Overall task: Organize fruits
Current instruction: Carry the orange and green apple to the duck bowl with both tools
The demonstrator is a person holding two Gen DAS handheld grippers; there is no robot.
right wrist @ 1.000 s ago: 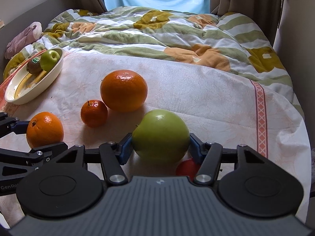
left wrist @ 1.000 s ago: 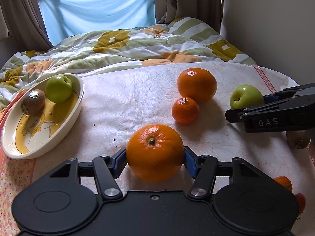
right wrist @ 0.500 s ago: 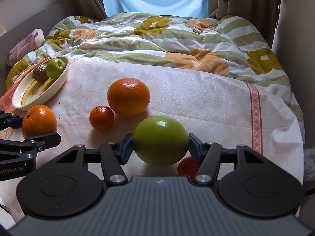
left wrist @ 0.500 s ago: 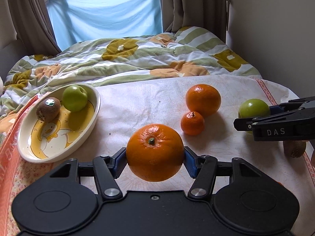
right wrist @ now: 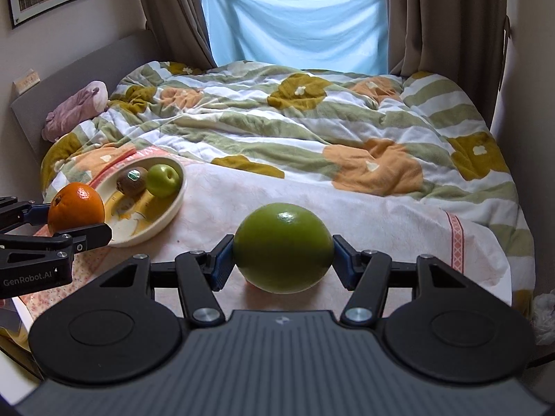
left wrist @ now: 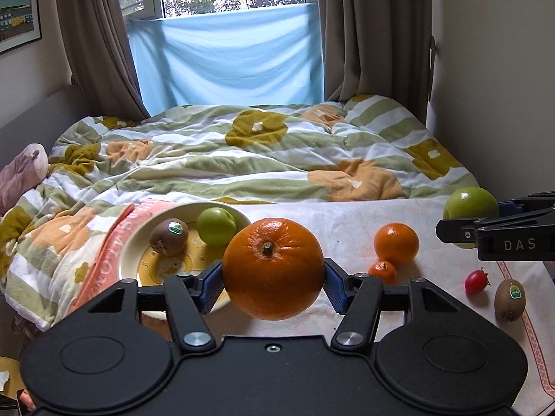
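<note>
Both grippers have risen off the cloth with their fruit. Left gripper is clamped on the large orange, held in the air at the near edge of the plate, which holds a kiwi and a small green apple. Right gripper pinches the big green apple, well right of the plate. This looks like the carry step; next, each fruit wants lowering into bare plate space before the fingers part.

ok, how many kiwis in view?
2. One brown fuzzy kiwi sits in the cream oval dish beside a small green apple; another lies on the cloth at right. More could be hidden.
</note>
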